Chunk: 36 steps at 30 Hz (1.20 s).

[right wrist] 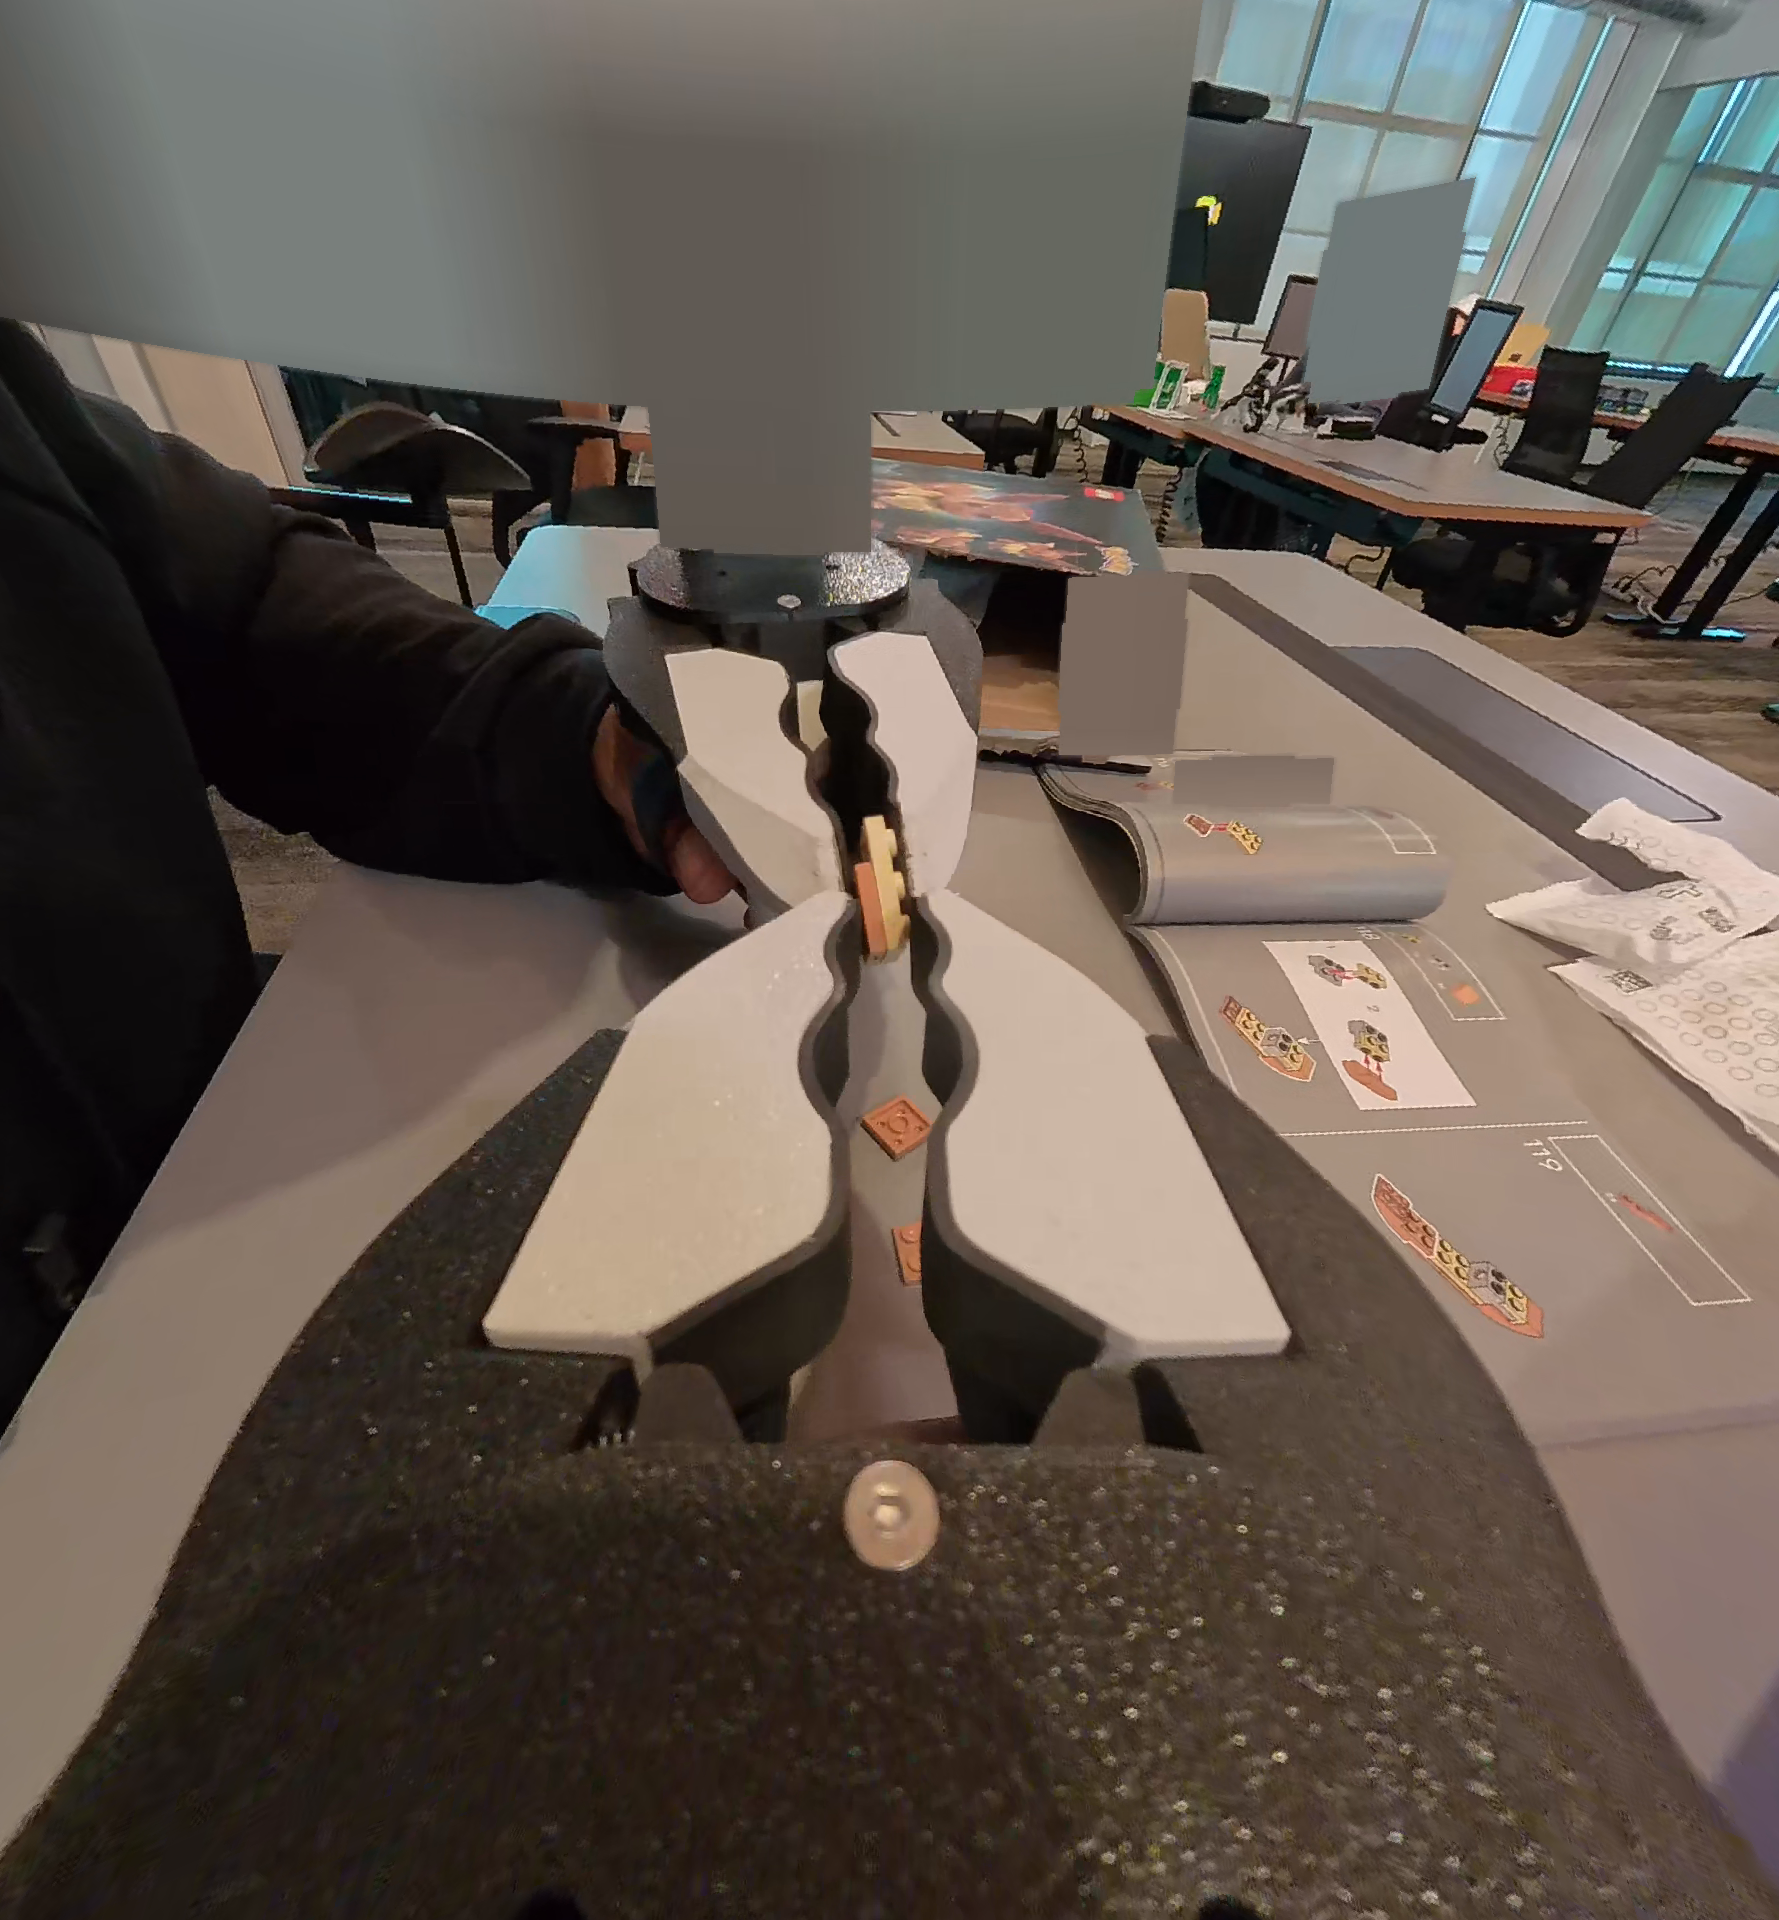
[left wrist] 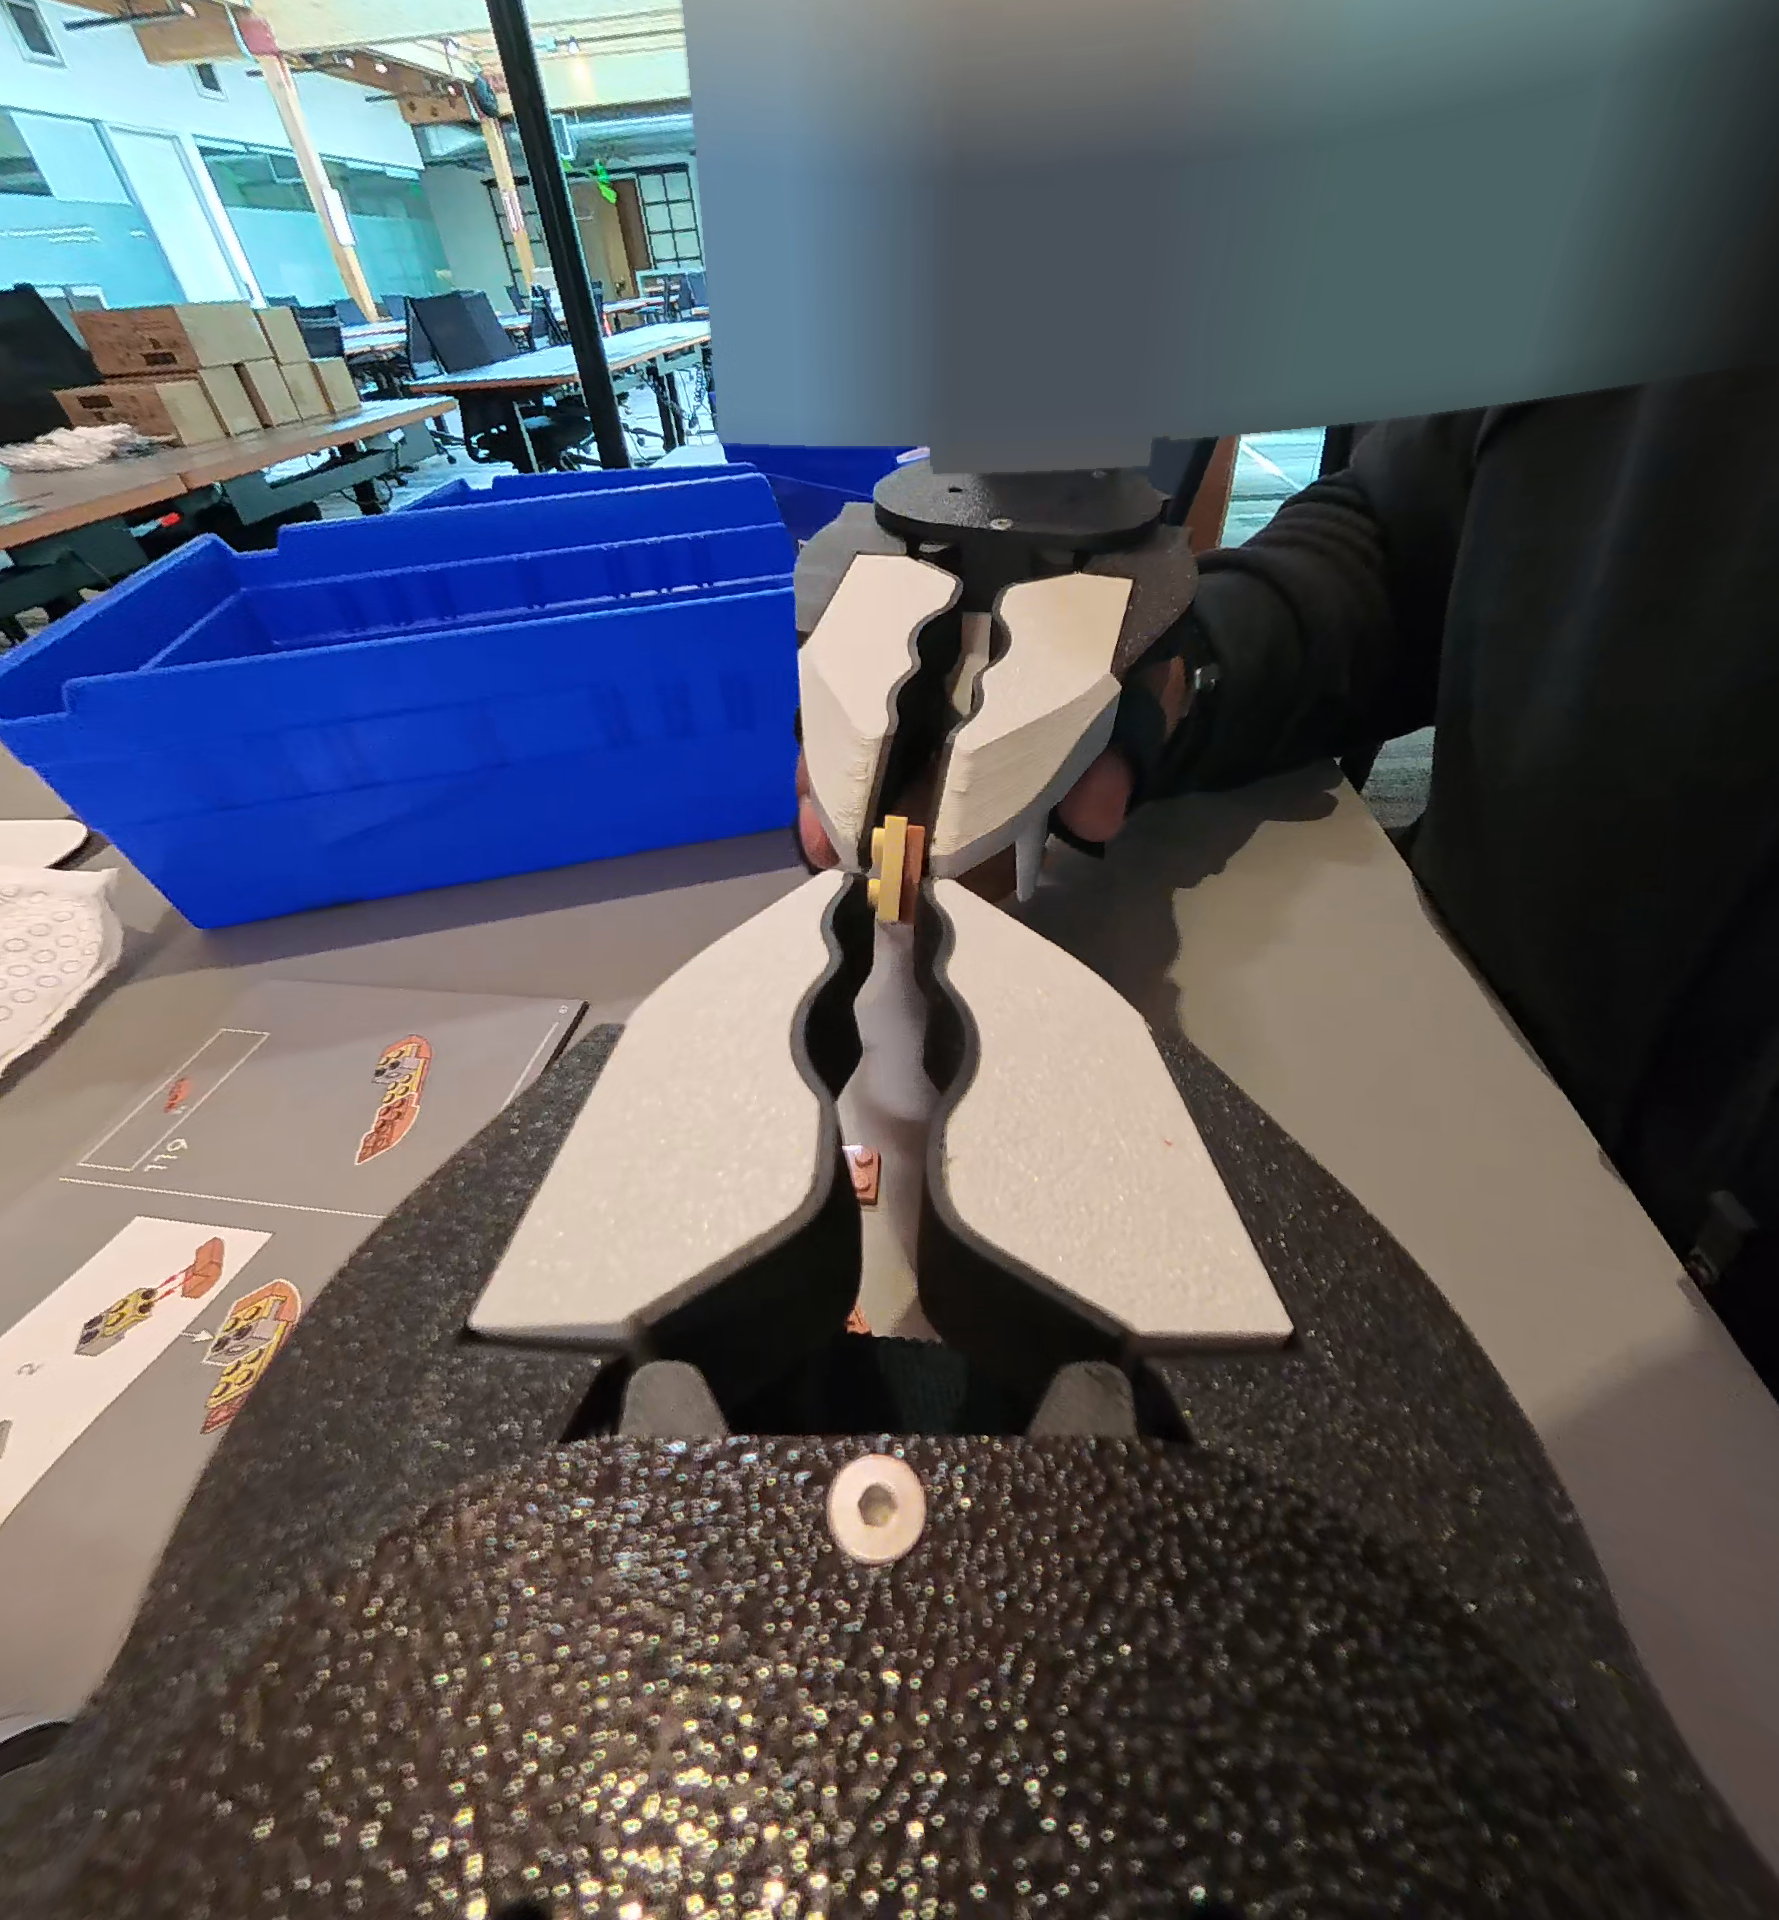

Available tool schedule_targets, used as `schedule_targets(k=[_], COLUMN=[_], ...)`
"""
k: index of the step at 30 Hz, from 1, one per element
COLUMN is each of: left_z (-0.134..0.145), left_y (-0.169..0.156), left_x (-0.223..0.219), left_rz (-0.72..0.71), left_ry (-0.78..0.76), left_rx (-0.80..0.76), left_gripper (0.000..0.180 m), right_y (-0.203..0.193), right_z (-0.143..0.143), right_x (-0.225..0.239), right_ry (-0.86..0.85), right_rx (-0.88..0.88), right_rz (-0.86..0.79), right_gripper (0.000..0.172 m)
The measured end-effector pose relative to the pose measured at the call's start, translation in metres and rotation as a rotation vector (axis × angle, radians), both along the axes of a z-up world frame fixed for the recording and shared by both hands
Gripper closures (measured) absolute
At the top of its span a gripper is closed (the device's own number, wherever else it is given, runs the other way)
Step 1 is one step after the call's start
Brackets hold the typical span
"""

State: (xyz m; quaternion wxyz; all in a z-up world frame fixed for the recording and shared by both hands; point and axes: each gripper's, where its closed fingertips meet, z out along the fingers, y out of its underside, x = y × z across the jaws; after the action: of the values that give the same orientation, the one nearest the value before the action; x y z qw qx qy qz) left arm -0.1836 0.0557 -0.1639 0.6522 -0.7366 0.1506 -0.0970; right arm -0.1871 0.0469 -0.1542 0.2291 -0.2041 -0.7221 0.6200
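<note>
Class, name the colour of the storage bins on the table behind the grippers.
The storage bins are bright blue, seen best in the left wrist view.

You've got print on 4 things. Instr. booklet (right wrist: pixel 1384 1039), 3 o'clock in the right wrist view, 9 o'clock in the left: small step nos. beside the build pics, plus a page no. next to a dashed box. Cardboard boxes (left wrist: pixel 178 353), 10 o'clock in the left view, far desk: dark printed marks, too small to read. Colourful box (right wrist: pixel 1010 520), 12 o'clock in the right view: small logo at its corner. White paper bags (right wrist: pixel 1695 914), 3 o'clock: tiny black print, illegible.
</note>
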Motion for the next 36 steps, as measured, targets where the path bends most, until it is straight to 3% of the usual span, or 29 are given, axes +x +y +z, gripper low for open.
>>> schedule_targets(k=[9,25,27,30,36], left_z=[0.011,0.013,0.009,-0.005,-0.048], left_y=[0.002,-0.002,0.000,-0.002,-0.012], left_x=[-0.002,0.006,0.003,-0.003,-0.028], left_rz=[0.015,-0.016,-0.005,-0.010,0.056], left_ry=[-0.103,0.000,-0.018,0.023,0.126], left_rx=[0.088,0.087,0.054,-0.039,-0.341], left_gripper=[0.164,0.172,0.171,0.147,0.147], right_y=[0.004,-0.003,0.000,0.006,0.014], right_z=[0.016,0.015,0.011,0.002,-0.024], right_x=[0.000,0.005,0.002,-0.005,-0.014], right_ry=[-0.017,0.083,0.103,0.143,0.127], right_rx=[-0.201,-0.101,-0.042,0.094,0.299], right_rz=[0.011,0.003,-0.026,-0.089,-0.141], right_gripper=[0.164,0.164,0.164,0.164,0.164])
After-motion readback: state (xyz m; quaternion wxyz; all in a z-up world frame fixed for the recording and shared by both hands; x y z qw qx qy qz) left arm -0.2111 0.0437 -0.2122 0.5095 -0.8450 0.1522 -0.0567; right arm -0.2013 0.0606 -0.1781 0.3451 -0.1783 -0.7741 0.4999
